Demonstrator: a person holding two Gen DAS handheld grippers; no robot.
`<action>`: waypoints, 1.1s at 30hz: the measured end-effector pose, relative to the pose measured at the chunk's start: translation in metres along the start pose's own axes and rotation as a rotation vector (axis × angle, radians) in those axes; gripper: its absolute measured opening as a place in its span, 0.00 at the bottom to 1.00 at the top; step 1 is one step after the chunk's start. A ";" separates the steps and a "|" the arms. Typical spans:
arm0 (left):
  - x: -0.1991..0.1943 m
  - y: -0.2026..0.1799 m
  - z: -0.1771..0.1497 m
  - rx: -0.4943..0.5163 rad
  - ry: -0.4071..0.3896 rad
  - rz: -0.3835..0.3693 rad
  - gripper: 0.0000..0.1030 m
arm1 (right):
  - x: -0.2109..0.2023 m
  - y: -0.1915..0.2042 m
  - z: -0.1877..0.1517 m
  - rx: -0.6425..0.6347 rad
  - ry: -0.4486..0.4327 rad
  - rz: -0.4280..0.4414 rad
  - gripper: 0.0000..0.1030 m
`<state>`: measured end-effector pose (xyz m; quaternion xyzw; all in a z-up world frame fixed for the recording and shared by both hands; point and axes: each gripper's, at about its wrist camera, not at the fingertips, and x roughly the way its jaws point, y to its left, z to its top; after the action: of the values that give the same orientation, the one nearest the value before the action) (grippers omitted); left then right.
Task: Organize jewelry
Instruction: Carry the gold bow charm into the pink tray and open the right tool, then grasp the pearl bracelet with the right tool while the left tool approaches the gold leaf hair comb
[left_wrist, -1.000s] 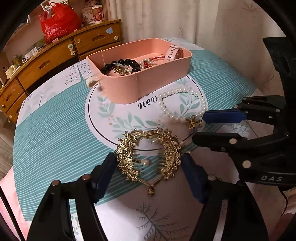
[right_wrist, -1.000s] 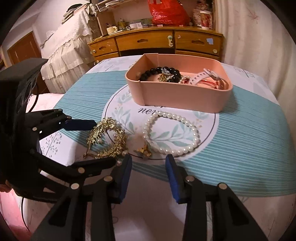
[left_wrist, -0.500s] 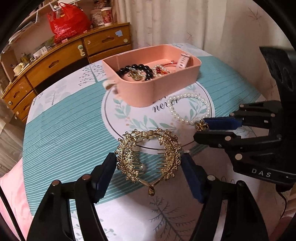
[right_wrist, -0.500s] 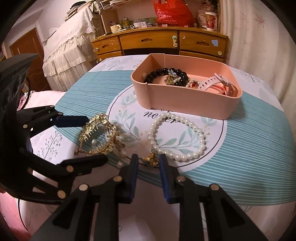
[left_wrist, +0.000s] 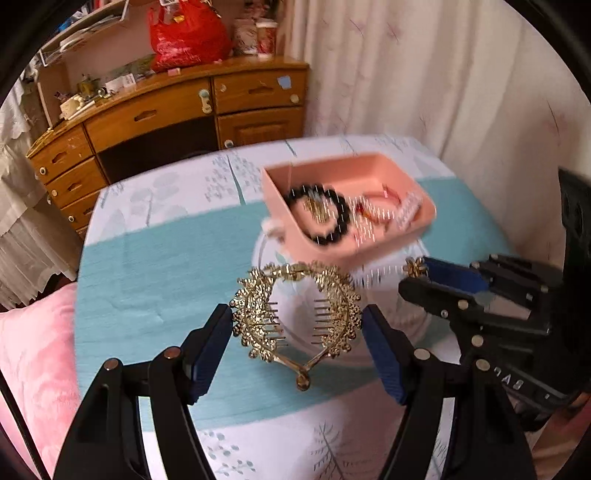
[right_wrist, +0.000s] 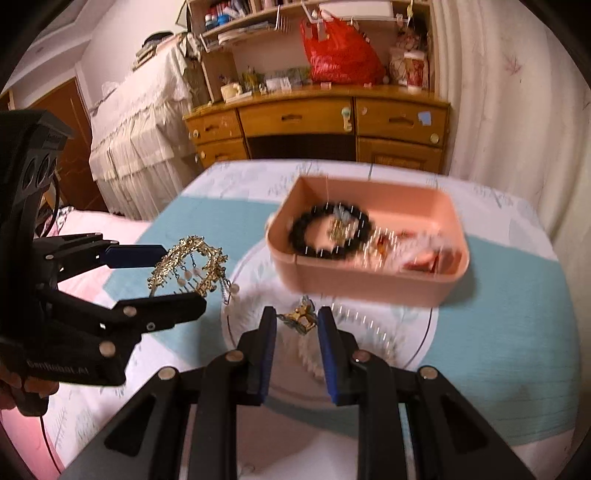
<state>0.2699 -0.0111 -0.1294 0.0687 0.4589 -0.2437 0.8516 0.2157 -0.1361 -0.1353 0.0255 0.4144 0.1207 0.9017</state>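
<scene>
The left gripper clamps the gold hair comb; the right gripper pinches the pearl bracelet's gold clasp, both above the teal-striped tablecloth. Beyond sits the pink tray, then the wooden dresser.

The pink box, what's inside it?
Inside the pink box lie a black bead bracelet, a small gold piece and some red and white things too blurred to name. Anything underneath them is hidden.
</scene>
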 end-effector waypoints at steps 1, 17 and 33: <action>-0.002 0.001 0.007 -0.001 -0.011 0.008 0.68 | -0.001 -0.001 0.004 0.006 -0.012 -0.001 0.22; 0.010 0.008 0.079 -0.061 -0.097 0.005 0.38 | 0.006 -0.030 0.042 0.078 -0.122 -0.054 0.22; 0.039 0.025 0.041 -0.119 0.067 0.050 0.77 | 0.008 -0.039 0.019 0.173 -0.072 -0.082 0.68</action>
<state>0.3308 -0.0172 -0.1403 0.0374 0.4991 -0.1922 0.8442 0.2430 -0.1711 -0.1345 0.0905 0.3912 0.0463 0.9147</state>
